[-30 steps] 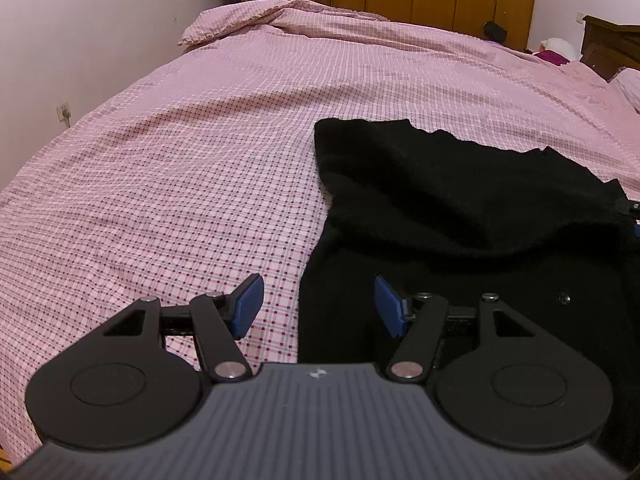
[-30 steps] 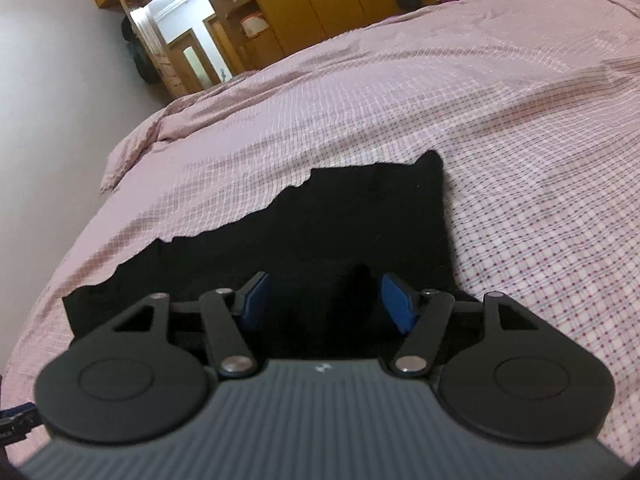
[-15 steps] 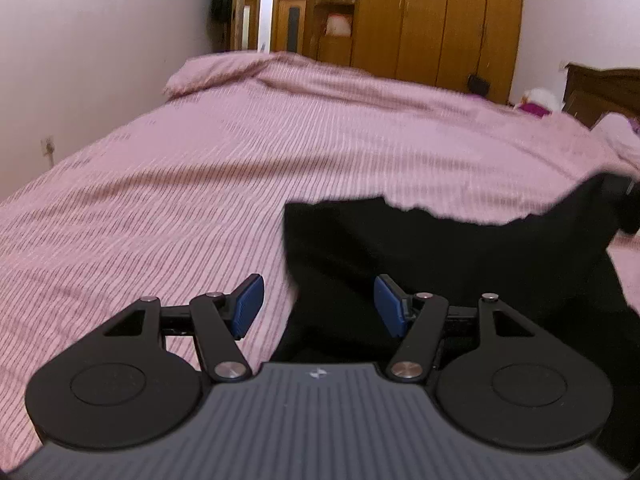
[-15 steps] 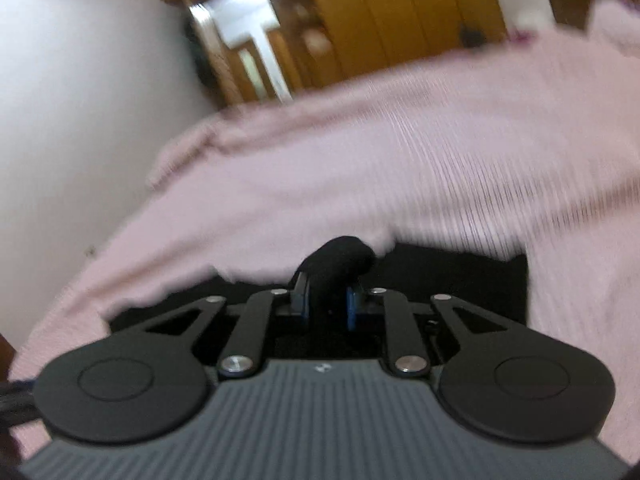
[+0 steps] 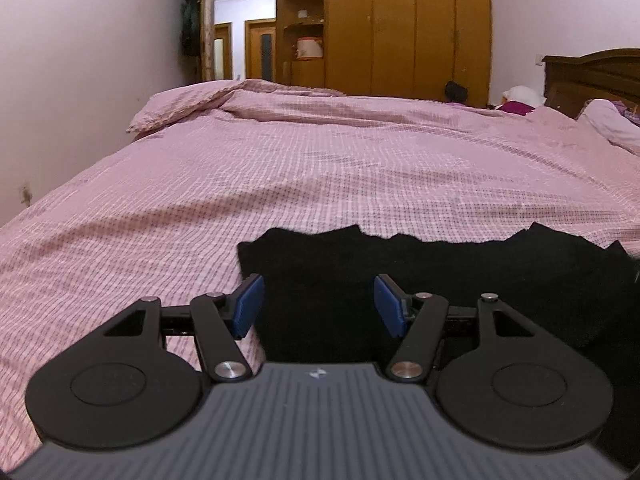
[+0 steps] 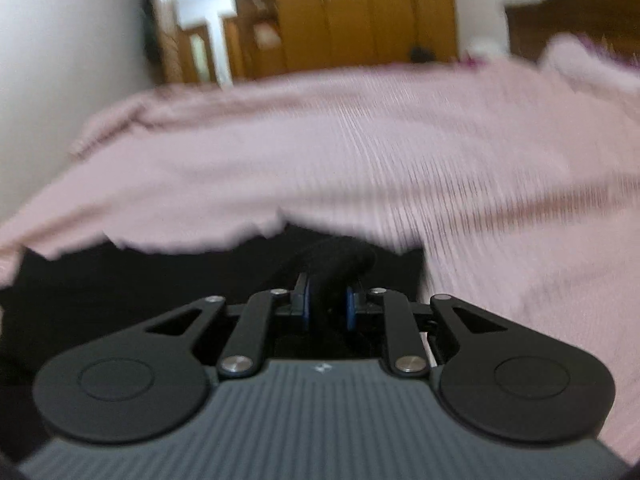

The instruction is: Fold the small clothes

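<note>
A black garment (image 5: 440, 272) lies on the pink checked bedcover (image 5: 320, 168), its ragged far edge just beyond my left gripper (image 5: 316, 300). That gripper hovers low over the garment's left corner. Its blue pads (image 5: 248, 306) stand apart and are closing slightly, with cloth below them but nothing pinched. In the blurred right wrist view my right gripper (image 6: 327, 300) is shut on a bunched fold (image 6: 332, 258) of the same black garment (image 6: 120, 280), which rises in a hump above the pads.
The bed fills both views, with rumpled bedding (image 5: 192, 104) at its far left corner. A white wall (image 5: 80, 80) runs along the left, wooden wardrobes (image 5: 400, 28) stand behind, and a dark headboard (image 5: 592, 72) with a pillow (image 5: 612, 124) is at the right.
The right gripper went from open over the garment to shut on a pinched fold and swung sideways. The left gripper dropped lower and shifted onto the garment's left corner.
</note>
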Motion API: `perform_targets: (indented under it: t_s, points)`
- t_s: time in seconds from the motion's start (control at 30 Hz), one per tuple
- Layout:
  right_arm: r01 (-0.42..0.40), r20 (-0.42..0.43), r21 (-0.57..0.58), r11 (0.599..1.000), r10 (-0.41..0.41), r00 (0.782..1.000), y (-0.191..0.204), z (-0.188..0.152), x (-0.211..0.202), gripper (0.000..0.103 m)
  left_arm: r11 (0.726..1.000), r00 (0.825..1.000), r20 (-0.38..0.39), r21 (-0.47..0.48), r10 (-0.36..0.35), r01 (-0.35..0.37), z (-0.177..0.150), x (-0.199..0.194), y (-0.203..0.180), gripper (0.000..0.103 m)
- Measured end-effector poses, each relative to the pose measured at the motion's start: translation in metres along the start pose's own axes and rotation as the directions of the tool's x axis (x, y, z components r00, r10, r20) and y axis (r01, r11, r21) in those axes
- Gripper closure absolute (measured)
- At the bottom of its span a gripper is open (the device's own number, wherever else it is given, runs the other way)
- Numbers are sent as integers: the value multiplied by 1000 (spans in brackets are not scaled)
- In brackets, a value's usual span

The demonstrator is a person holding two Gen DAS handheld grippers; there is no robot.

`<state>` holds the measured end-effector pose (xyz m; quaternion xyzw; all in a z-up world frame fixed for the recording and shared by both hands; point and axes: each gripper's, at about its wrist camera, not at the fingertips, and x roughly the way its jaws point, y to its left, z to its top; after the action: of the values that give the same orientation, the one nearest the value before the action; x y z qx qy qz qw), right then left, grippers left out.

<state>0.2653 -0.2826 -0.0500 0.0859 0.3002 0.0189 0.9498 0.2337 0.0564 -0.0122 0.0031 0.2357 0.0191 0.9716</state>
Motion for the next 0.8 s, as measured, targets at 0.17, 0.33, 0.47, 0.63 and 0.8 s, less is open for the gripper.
perform_targets:
  t_s: [0.17,0.33,0.47,0.63,0.8]
  points:
    - [-10,14,13,1000,10,1000,-2,-2,-2,83,999,1000,-27,51,-12,14,1,32,-4,58]
    - [34,108,-74,997,-26,994,8,6,-17,83,995,995,-90,85,52,-44,-12,72,-4,58]
    - [52,3,-92,994,-52,999,-1,-13,17,81,992,994,-85,107,69,-60,-15,79,-7,58]
    - [36,-8,-11,999,-36,999,-12,-8,5,66,991,992,-101,125,70,-57,-11,73,-6,57]
    - [67,-26,4,998,-67,997,-18,-7,-26,55,995,992,-123,100,36,-24,-2,34,-2,52]
